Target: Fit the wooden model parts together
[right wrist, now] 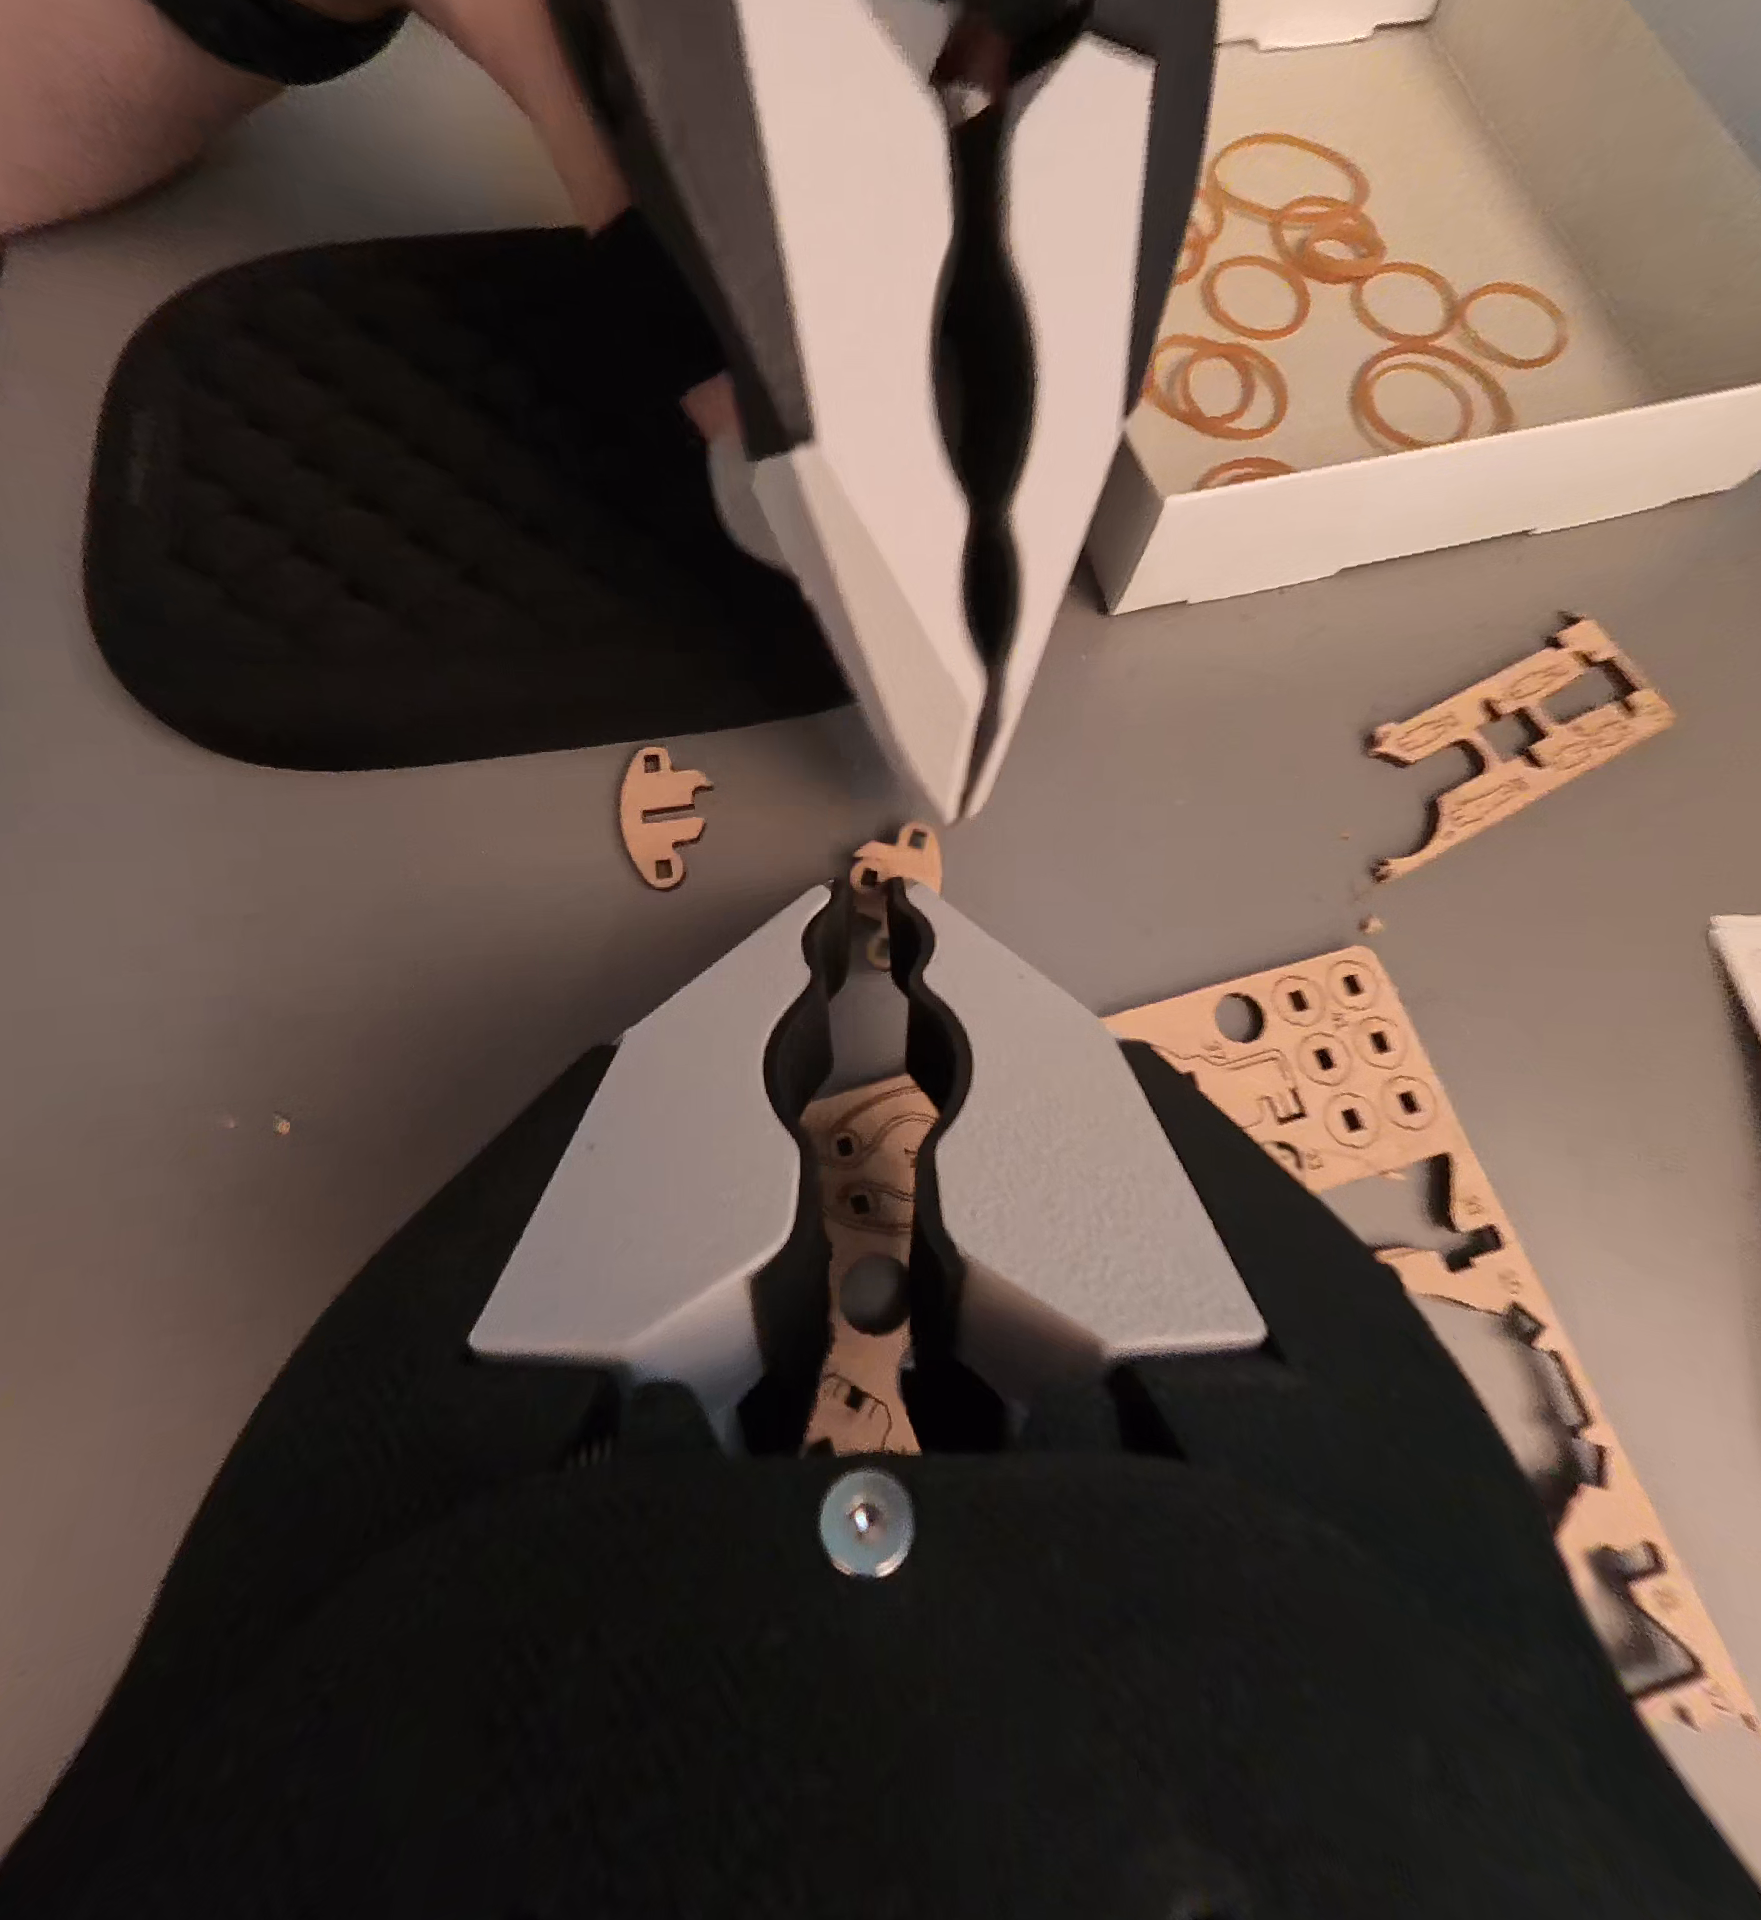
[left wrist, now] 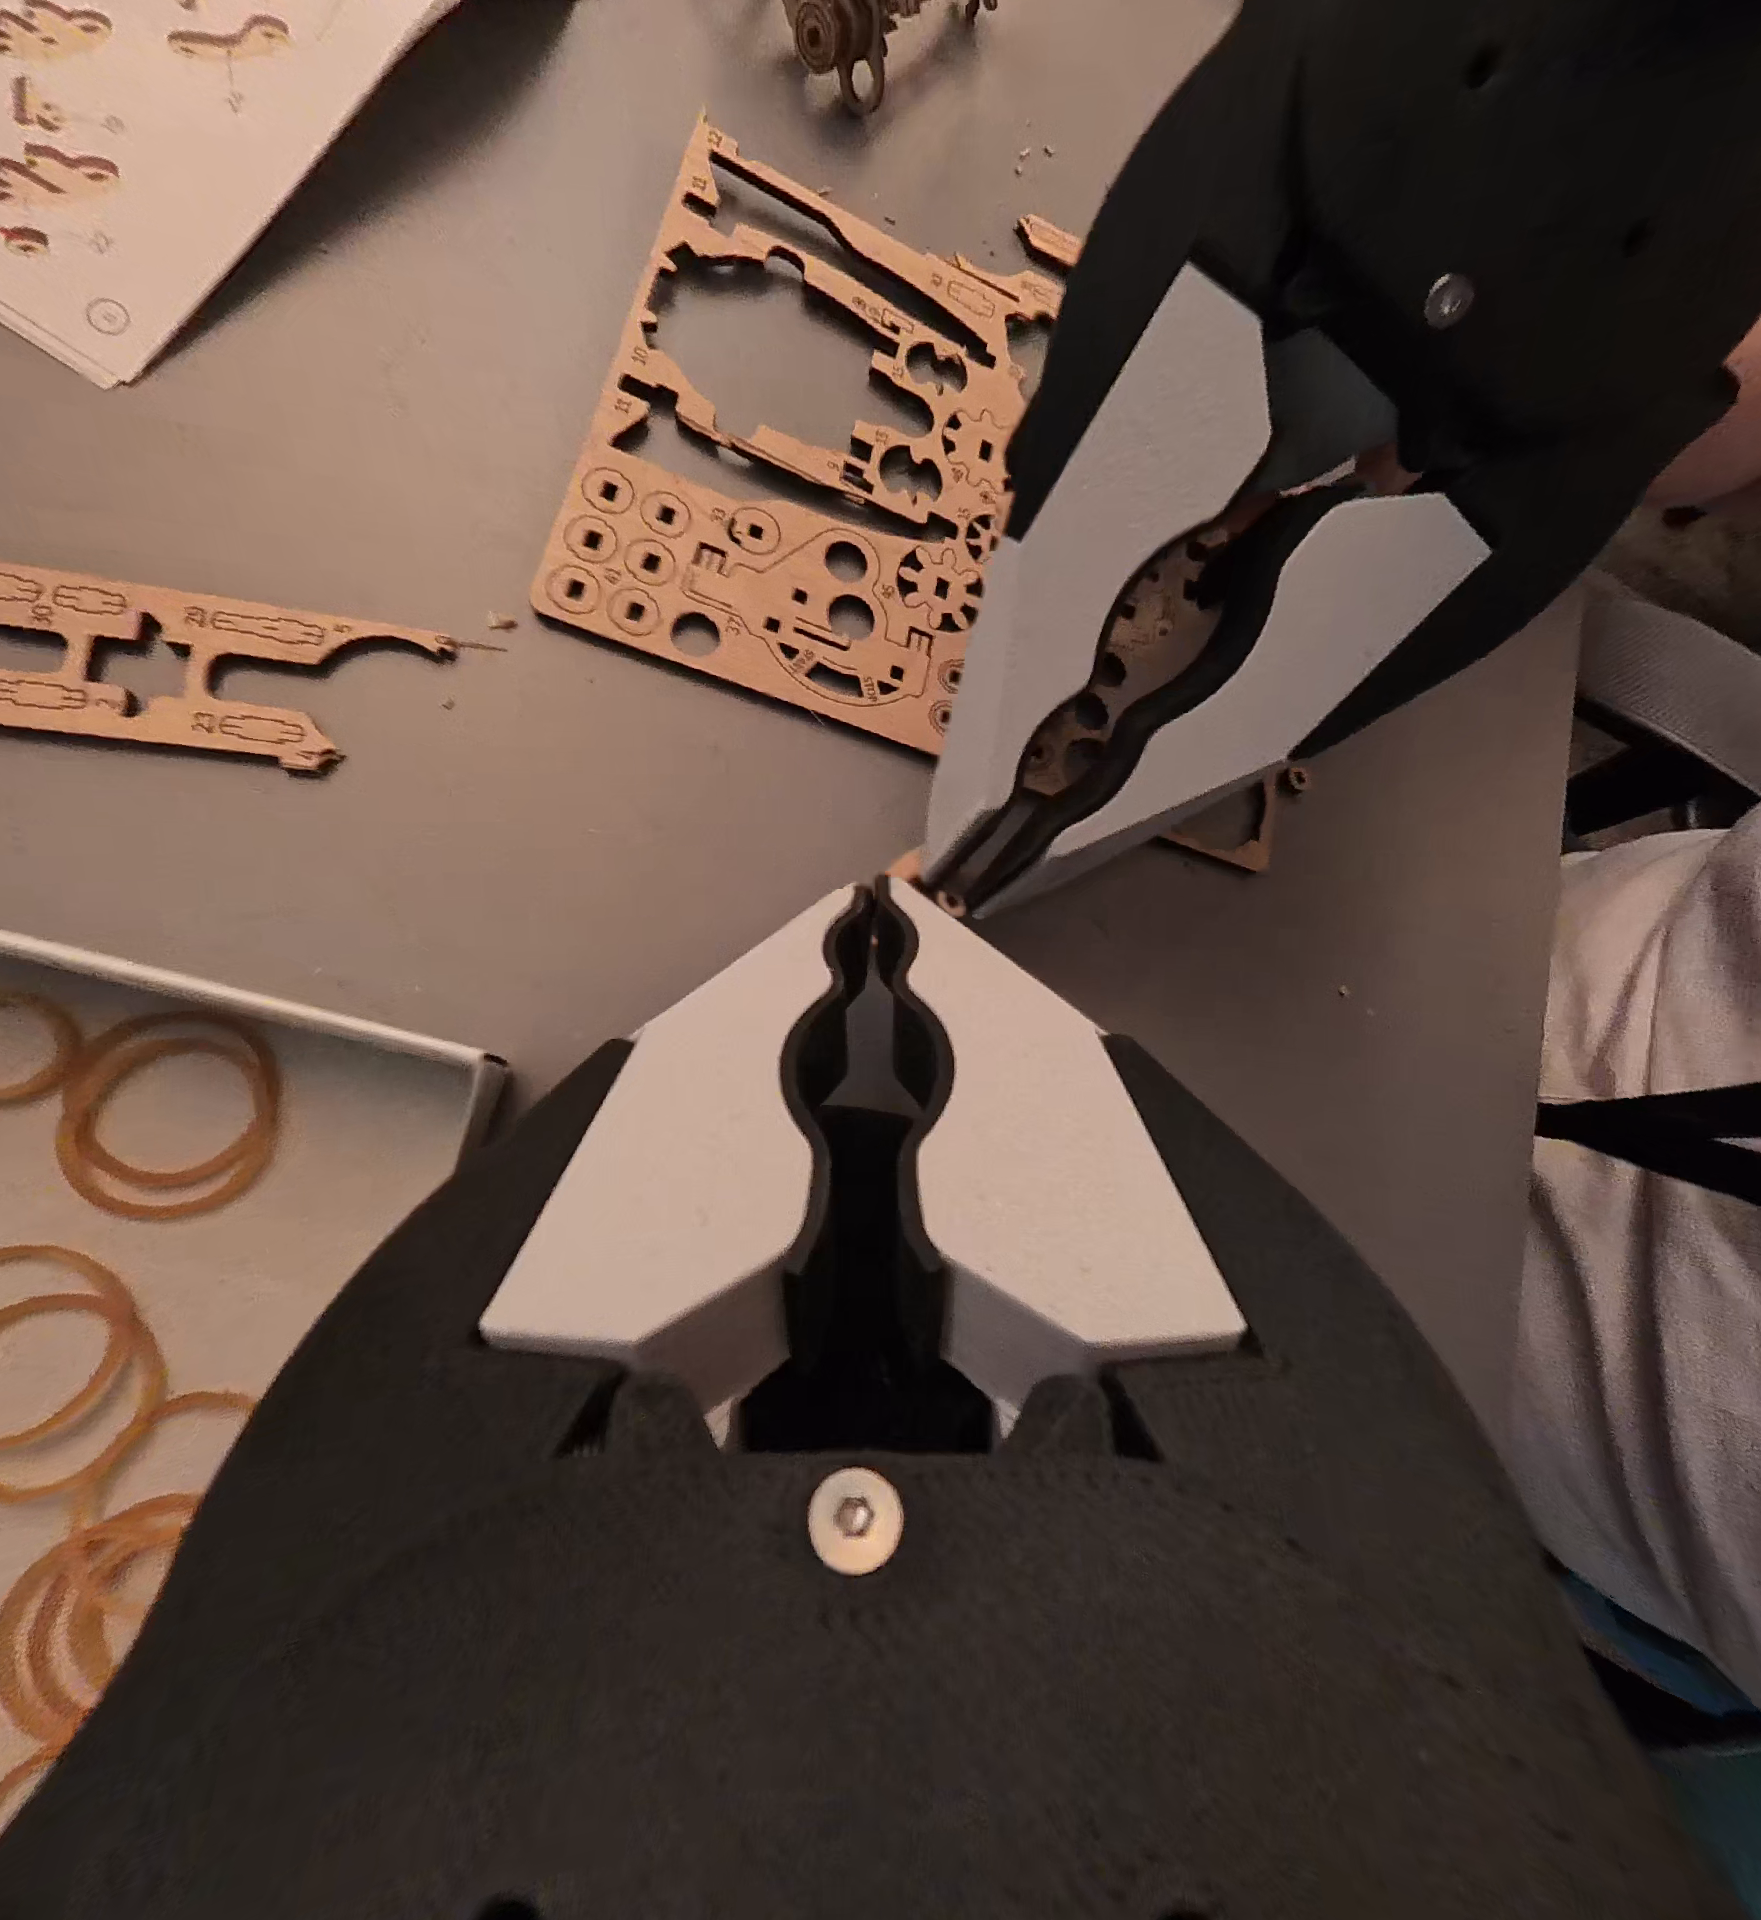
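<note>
Right wrist view: grey counter (right wrist: 336, 1018), black quilted pad (right wrist: 419, 499) at far left, white box (right wrist: 1478, 488) of rubber bands (right wrist: 1416, 312) at far right. Punched-out plywood sheet (right wrist: 1312, 1081) lies just right of the right gripper (right wrist: 871, 899), partly under it. A smaller offcut strip (right wrist: 1520, 748) sits apart near the box.

Right gripper is clamped on a small wooden part (right wrist: 897, 857) at its very tips. The part pokes out forward, above the counter. Left gripper (right wrist: 964, 805) comes in from above with its jaws closed together. Its tips are just beside the part; contact or grip is not clear, with motion blur there. A second loose wooden piece (right wrist: 666, 816) lies flat on the counter, left of the tips.

Handling, as a judgement: thin laser-cut ply, very light, stiff, brittle at tabs and slots. Pinch on the flat faces, not on the thin tabs.

Hard to make out: the held part's full shape, mostly hidden between the jaws. In the left wrist view only a sliver of it (left wrist: 907, 864) shows between the two grippers' tips.
</note>
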